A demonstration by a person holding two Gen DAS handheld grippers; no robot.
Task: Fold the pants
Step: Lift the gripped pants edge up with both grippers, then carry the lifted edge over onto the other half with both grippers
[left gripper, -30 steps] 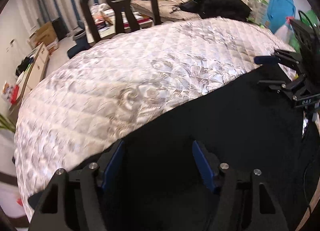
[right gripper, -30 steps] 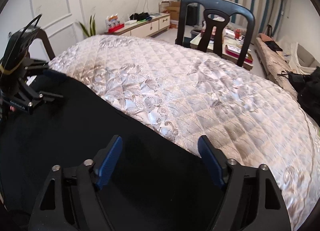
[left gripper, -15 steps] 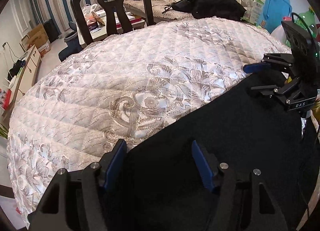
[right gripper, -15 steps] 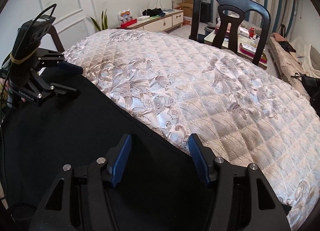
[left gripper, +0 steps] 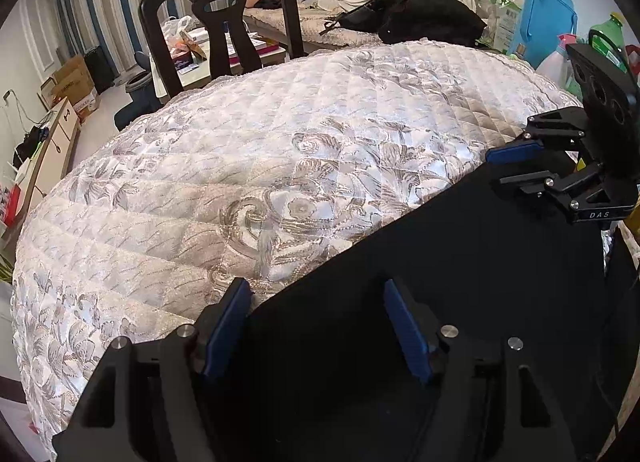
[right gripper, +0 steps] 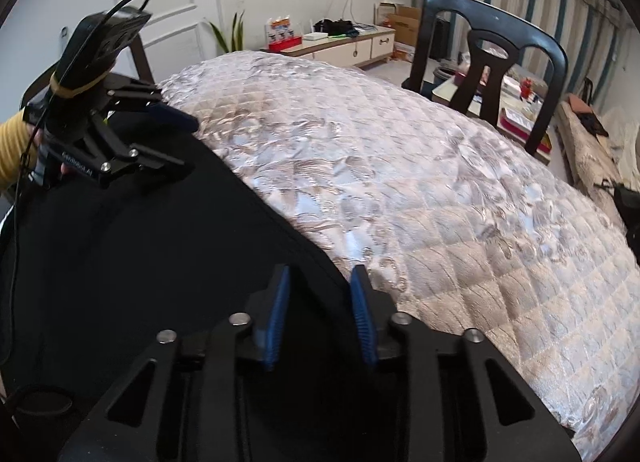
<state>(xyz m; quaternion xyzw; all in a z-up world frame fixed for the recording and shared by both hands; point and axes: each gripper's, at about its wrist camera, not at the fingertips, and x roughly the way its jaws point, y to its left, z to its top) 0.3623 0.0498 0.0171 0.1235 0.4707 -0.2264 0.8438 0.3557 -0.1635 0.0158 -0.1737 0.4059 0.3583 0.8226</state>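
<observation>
Across the lower half of both wrist views, your black pants (left gripper: 460, 282) lie flat on the quilted worktop (left gripper: 280, 134). Left tongs (left gripper: 316, 326) stand well open astride the pants' edge, gripping nothing. Right tongs (right gripper: 320, 314) have just been closing to a narrow gap over that same edge; whether the pads already pinch cloth I cannot tell. Lift now and one side may slip free, dragging the fold crooked.

Right claw (right gripper: 320, 314) narrower, over pants (right gripper: 140, 262).
</observation>
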